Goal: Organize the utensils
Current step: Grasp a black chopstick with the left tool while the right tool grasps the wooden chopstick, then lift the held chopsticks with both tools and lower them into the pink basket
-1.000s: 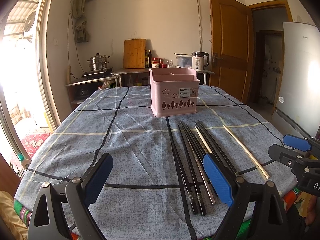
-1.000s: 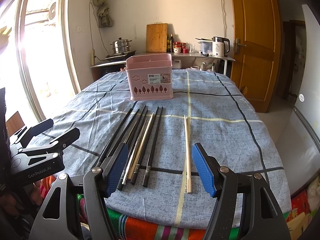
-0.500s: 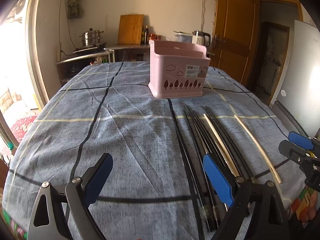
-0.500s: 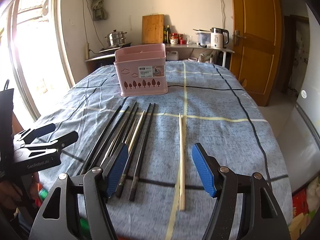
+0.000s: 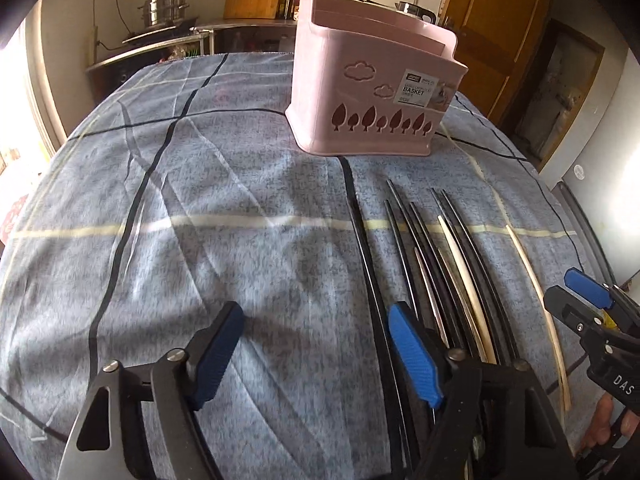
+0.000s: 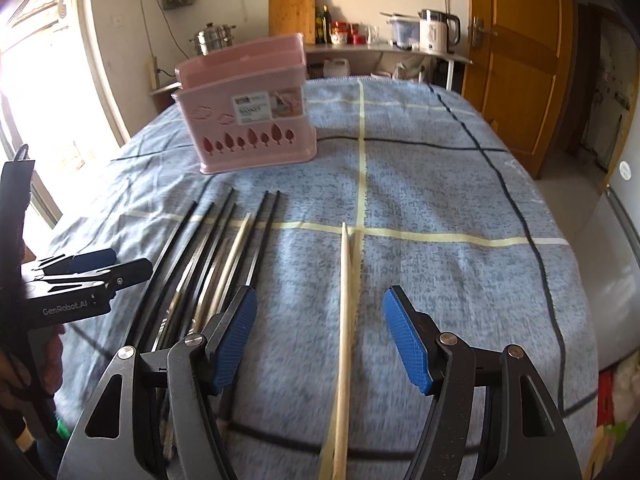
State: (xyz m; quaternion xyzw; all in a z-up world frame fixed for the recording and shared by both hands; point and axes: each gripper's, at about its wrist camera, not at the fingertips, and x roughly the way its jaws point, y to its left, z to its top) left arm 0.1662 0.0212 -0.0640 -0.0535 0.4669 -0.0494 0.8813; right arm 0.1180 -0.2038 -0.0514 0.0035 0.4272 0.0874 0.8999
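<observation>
The left gripper [image 5: 310,354], its jaws just narrowed yet parted, is held over bare blue checked cloth [image 5: 240,264] on the bench; black chopsticks [image 5: 404,240] lie beside its right finger. Ahead stands the pink plastic basket [image 5: 372,92]. A pale wooden chopstick [image 6: 347,300] lies between the right gripper's [image 6: 320,336] open jaws, untouched.

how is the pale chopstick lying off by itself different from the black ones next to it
Colour: the lone pale chopstick is light, bare wood; the black chopsticks are dark and glossy.
Grouping: the pale chopstick lies apart on the cloth, while the black chopsticks crowd together, some overlapping, with another pale one among them.
Place: the pale chopstick lies between the right gripper's open jaws; the black chopsticks lie beside them.
Shared: all lie flat, pointing roughly towards the pink basket.
</observation>
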